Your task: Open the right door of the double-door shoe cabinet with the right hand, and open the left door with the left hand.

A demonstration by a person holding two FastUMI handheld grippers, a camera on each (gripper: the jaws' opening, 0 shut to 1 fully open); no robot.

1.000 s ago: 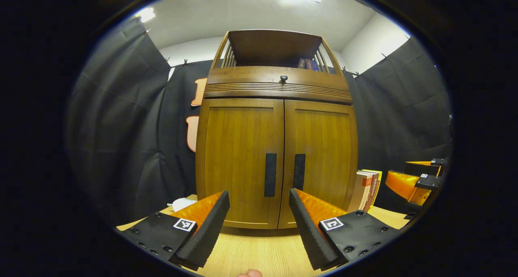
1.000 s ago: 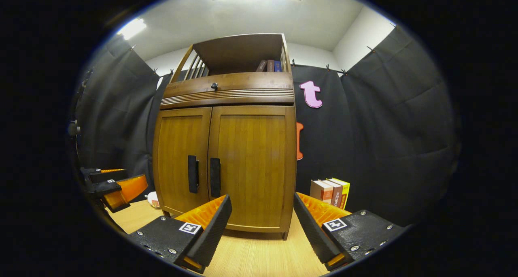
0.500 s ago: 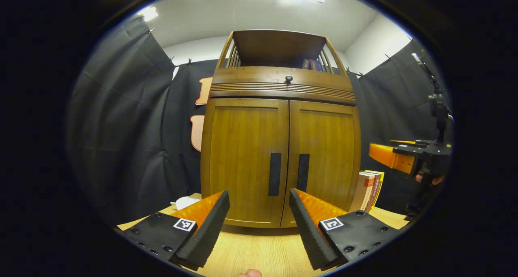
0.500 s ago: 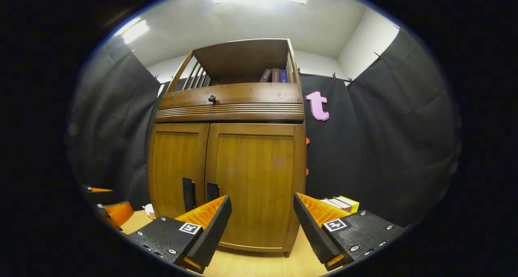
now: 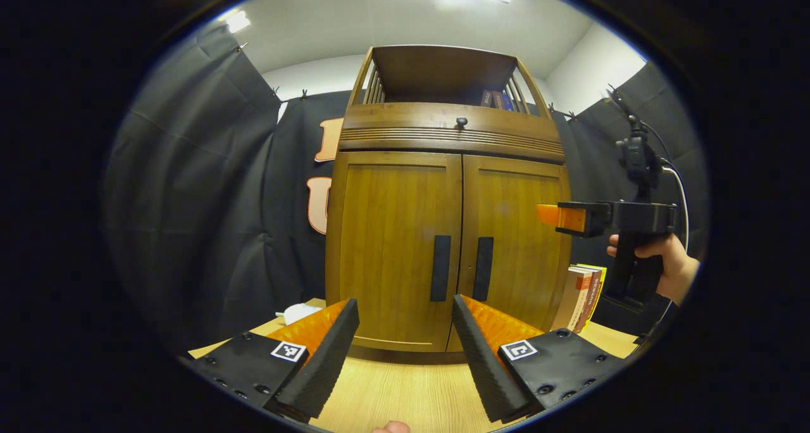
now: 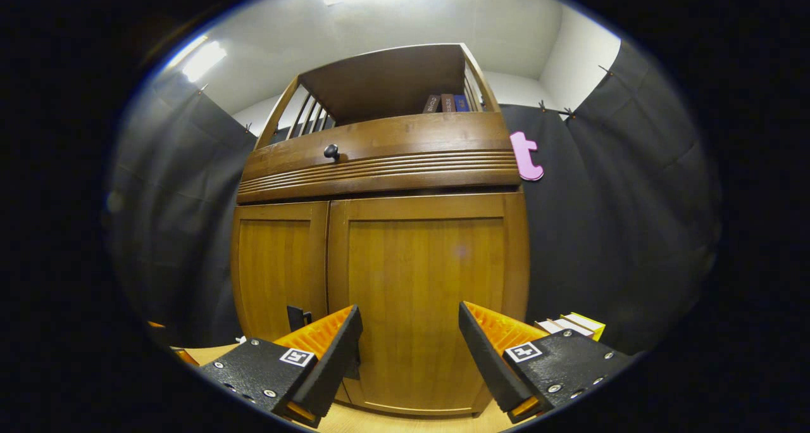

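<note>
Upright on the tabletop (image 5: 405, 395) stands the shoe cabinet (image 5: 450, 230), its long axis vertical and its front turned toward both cameras. Both doors are seen closed: the left door (image 5: 392, 249) and the right door (image 5: 516, 243) meet at a centre seam, with a dark vertical handle on each side of that seam, the left handle (image 5: 440, 268) and the right handle (image 5: 483, 268). The left hand-held gripper (image 5: 405, 351) is held before the cabinet base with its fingers spread wide, nothing between them. The right hand-held gripper (image 6: 410, 357) is held close to the right door, also spread wide and empty; in the left gripper view it is seen level, held by a hand (image 5: 671, 265), pointing at the cabinet's right edge. Books (image 5: 579, 297) stand right of the cabinet.
</note>
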